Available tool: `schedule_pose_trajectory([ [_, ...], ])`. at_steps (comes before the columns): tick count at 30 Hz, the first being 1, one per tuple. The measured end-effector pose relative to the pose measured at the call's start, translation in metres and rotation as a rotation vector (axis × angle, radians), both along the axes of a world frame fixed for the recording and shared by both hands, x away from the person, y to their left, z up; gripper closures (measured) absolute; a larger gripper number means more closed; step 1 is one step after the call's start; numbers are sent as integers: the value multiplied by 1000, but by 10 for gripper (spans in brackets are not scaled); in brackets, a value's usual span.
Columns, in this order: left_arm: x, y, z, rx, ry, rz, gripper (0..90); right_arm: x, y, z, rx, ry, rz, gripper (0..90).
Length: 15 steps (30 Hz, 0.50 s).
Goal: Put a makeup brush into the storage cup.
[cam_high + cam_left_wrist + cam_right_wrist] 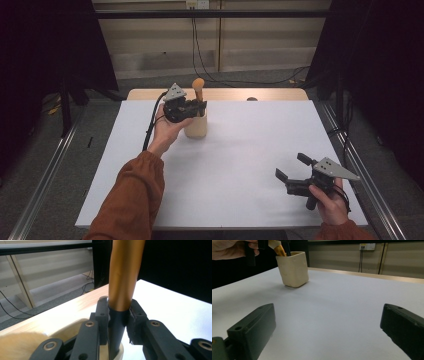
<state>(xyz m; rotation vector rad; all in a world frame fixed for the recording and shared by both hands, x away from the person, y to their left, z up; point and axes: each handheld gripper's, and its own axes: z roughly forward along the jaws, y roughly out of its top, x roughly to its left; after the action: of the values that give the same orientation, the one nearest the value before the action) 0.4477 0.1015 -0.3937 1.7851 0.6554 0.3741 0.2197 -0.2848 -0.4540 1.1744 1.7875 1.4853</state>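
The brush [198,89] stood upright in the cream holder cup [196,126] toward the far left of the white table [240,165] in the high view, its orange handle end rising above the cup. The left gripper [195,107] sat at the cup's mouth, clenched on the handle, while the right gripper [295,174] rested well apart near the table's near right corner, jaws spread and holding nothing. In the left gripper view, the jaws pressed from both sides on the brush handle [122,277] where its orange section met the dark lower section, and the dark part ran down into the cup rim [75,323]; a pale, fuzzy mass at the lower left could not be identified. In the right gripper view, the two black jaws stood wide apart over bare table, and the cup [292,268] stood farther off with the handle [280,250] leaning out of its mouth under the left hand [232,248]. Nothing else could be made out inside the cup. The step in hand was judged to be either seating the brush in the cup or lifting it out; the pictures did not settle which. A lift would call for a straight upward pull to avoid tipping the cup; a placement would call for releasing the jaws once the brush rested on the bottom.
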Motion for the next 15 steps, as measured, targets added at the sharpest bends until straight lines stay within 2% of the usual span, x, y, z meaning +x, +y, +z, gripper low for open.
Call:
schedule_pose_trajectory([
  [8,1,-2,-6,27,14,-8,738,0,0,0,-13,-6,8,0],
  [15,2,-4,-12,57,25,-11,731,0,1,-1,-5,-3,9,0],
])
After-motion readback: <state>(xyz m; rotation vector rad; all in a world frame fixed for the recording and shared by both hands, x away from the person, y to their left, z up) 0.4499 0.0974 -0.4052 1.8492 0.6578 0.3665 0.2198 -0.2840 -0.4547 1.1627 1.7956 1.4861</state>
